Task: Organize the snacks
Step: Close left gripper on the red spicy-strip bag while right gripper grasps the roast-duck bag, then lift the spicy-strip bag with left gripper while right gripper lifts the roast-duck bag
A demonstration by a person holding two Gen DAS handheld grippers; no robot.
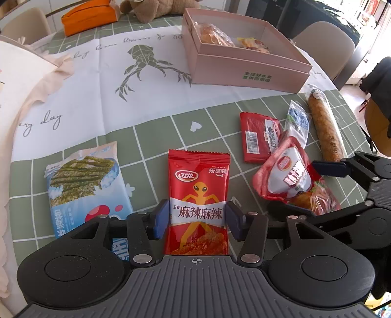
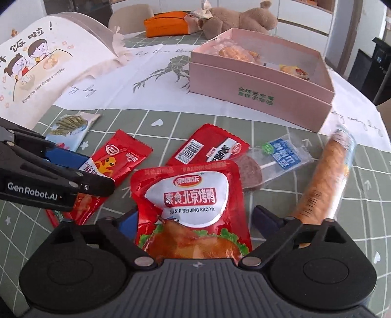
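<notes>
Held the left gripper (image 1: pixel 197 217) low in the middle of the left wrist frame, jaws clenched on the red alien-print packet (image 1: pixel 198 183), one blue pad pressed to each long edge. Found that packet flat on the green checked surface (image 1: pixel 171 137), top seam toward the upper frame. Saw a blue seaweed packet (image 1: pixel 83 181) just to its left, partly tucked under the gripper body.

Kept the right gripper (image 2: pixel 196 216) at the bottom centre of the right wrist frame, jaws released and spread wide around the red-and-silver roast duck packet (image 2: pixel 193 195). Noted the right-hand pad standing clear of the packet's edge; could not tell whether the left-hand pad touched, being half hidden behind the foil. Found the duck packet lying over the corner of a flat red packet with a barcode (image 2: pixel 207 149).

Spotted a lollipop in a clear wrapper (image 2: pixel 281 156) just right of the barcode packet, and a long wrapped sausage (image 2: pixel 325 178) farther right, tilted toward the upper right. Saw the open pink box (image 2: pixel 259 88) in the upper right of that frame, with two wrapped snacks already inside, well apart from the loose packets. Glimpsed a brown plush toy (image 2: pixel 239 19) and an orange pouch (image 2: pixel 166 24) along the top edge.
</notes>
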